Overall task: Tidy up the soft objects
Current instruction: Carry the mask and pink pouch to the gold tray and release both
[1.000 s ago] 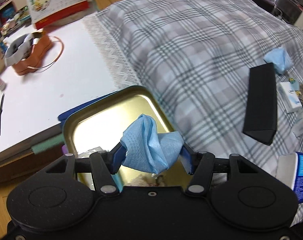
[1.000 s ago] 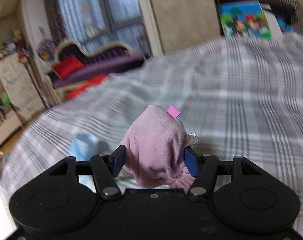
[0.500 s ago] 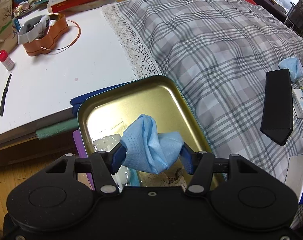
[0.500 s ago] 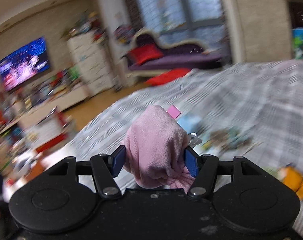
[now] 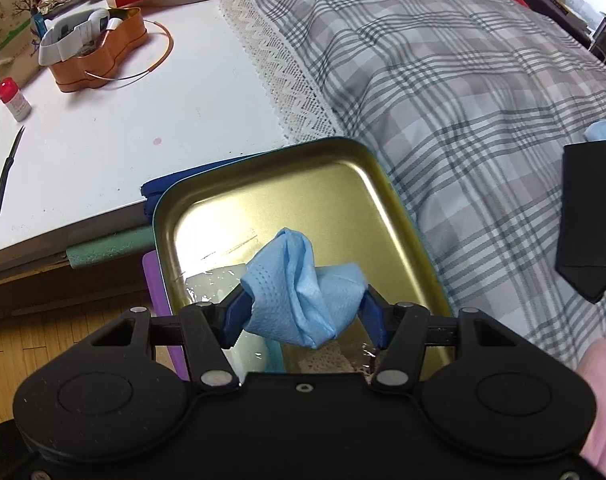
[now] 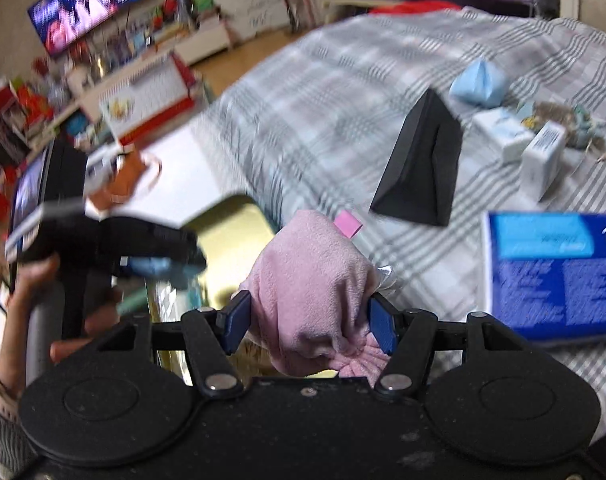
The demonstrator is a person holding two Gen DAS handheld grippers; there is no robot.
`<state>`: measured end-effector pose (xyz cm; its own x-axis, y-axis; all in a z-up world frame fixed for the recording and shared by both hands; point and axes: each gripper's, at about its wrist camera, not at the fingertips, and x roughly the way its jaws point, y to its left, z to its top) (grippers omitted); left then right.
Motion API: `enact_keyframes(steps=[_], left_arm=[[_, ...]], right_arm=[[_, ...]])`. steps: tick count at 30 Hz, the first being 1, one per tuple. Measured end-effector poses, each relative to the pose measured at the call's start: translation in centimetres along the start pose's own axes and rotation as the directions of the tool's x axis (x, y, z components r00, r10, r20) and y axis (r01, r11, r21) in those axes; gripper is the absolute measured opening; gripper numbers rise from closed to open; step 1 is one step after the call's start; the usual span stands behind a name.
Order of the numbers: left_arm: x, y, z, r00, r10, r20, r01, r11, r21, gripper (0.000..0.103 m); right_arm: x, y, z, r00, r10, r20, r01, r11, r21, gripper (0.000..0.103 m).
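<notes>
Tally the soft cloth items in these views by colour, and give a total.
Light blue: 2, one bundle held in the left claw over the gold tray, one bundle lying on the plaid bedspread.
Pink: 1, the cloth held in the right claw.
Total: 3

A glossy gold metal tray (image 5: 367,184) is seen; dimpled blue nonwoven cloth (image 5: 303,300) is clamped in matt black plastic. Fuzzy pink fabric (image 6: 315,280), woven plaid bedding (image 5: 463,92) and smooth white counter (image 5: 115,136) are shown.
</notes>
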<state>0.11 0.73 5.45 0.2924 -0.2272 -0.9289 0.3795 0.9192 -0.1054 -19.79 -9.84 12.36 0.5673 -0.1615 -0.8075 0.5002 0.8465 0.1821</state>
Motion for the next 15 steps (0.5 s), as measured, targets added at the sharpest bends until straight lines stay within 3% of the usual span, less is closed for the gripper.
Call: enact_keyframes(steps=[5, 15], left_arm=[[1.3, 0.6, 0.0, 0.998, -0.032, -0.048, 0.032, 0.999, -0.009, 0.056], [1.7, 1.7, 0.3, 0.996, -0.059, -0.061, 0.055, 0.996, -0.071, 0.056]], right_arm=[[1.6, 1.8, -0.9, 0.998, -0.045, -0.045, 0.042, 0.997, -0.062, 0.061], [4.1, 3.5, -0.6, 0.996, -0.033, -0.083, 0.025, 0.995, -0.097, 0.061]])
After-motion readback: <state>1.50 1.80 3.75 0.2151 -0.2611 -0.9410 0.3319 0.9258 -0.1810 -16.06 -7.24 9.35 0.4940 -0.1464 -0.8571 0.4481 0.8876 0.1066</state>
